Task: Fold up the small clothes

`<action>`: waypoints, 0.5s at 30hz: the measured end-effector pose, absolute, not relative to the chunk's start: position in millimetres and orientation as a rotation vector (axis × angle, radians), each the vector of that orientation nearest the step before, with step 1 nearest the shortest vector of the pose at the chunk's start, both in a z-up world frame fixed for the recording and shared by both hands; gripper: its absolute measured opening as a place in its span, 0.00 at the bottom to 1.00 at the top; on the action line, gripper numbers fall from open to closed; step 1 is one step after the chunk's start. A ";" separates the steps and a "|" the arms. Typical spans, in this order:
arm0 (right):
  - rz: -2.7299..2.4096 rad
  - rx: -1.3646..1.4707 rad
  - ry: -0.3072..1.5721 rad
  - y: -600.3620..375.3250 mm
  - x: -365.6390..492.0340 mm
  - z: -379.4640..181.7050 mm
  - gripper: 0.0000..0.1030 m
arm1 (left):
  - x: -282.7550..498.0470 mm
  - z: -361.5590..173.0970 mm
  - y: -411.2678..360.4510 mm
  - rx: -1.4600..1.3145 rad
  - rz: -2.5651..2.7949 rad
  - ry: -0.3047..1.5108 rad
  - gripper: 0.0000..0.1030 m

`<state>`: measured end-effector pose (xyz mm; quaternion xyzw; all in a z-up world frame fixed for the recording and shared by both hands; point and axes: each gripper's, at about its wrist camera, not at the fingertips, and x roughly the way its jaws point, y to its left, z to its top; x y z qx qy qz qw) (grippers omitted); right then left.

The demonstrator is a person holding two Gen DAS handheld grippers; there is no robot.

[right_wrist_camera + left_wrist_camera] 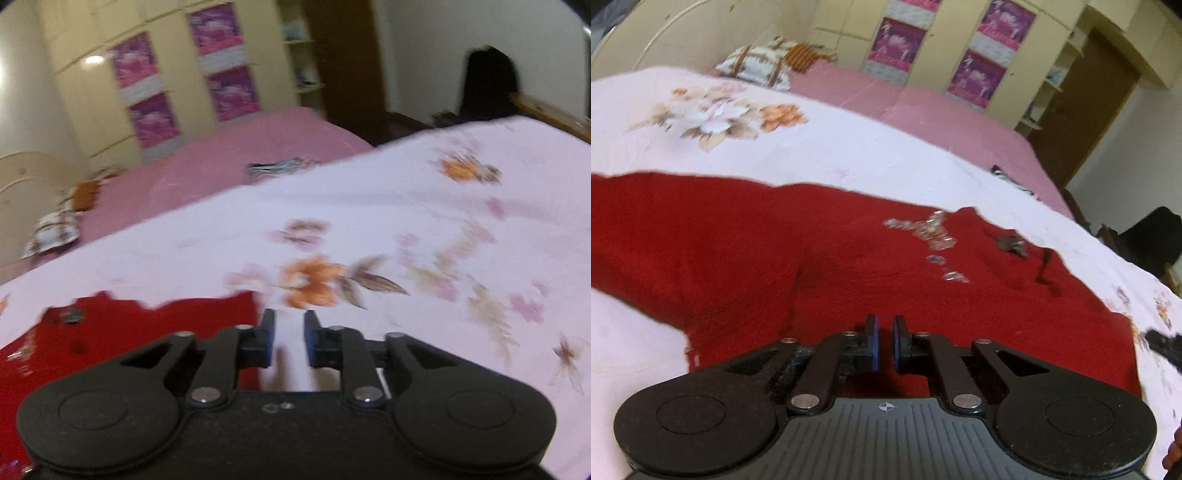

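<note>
A small red knitted garment (812, 251) lies spread flat on a white floral bedsheet (849, 155), with a sequin decoration (929, 230) near its far edge. My left gripper (885, 321) hovers over the near part of the red cloth, its jaws shut to a thin slit; I cannot tell whether any fabric is pinched. In the right wrist view the red garment (129, 332) ends just left of my right gripper (290, 315). That gripper stands open over the bare sheet (406, 221) with nothing between its fingers.
Beyond the white sheet lies a pink bed cover (923, 107) with a patterned pillow (757, 66) at the headboard. A small dark striped cloth (280, 166) rests on the pink cover. Cream wardrobes with purple posters (151, 118) and a brown door (1082, 110) line the back.
</note>
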<state>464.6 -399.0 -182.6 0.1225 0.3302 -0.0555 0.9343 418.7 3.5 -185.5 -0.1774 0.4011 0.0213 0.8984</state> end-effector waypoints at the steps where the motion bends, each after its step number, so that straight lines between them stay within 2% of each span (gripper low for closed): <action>1: -0.080 0.235 0.670 -389.1 465.8 -179.6 0.23 | 419.7 -185.4 -0.1 -0.357 0.038 0.831 0.05; 4: 0.010 0.190 0.716 -363.5 477.0 -183.5 0.19 | 426.9 -196.4 -2.7 -0.350 0.045 0.869 0.05; 7: -0.027 0.077 0.812 -352.5 494.8 -211.2 0.18 | 427.1 -201.1 5.1 -0.372 0.041 0.857 0.05; 10: -0.025 0.148 0.791 -366.1 491.7 -210.9 0.18 | 424.9 -196.4 10.4 -0.393 0.042 0.879 0.05; 15: 0.021 0.222 0.762 -359.4 466.5 -184.5 0.26 | 403.1 -182.0 22.7 -0.426 0.078 0.865 0.06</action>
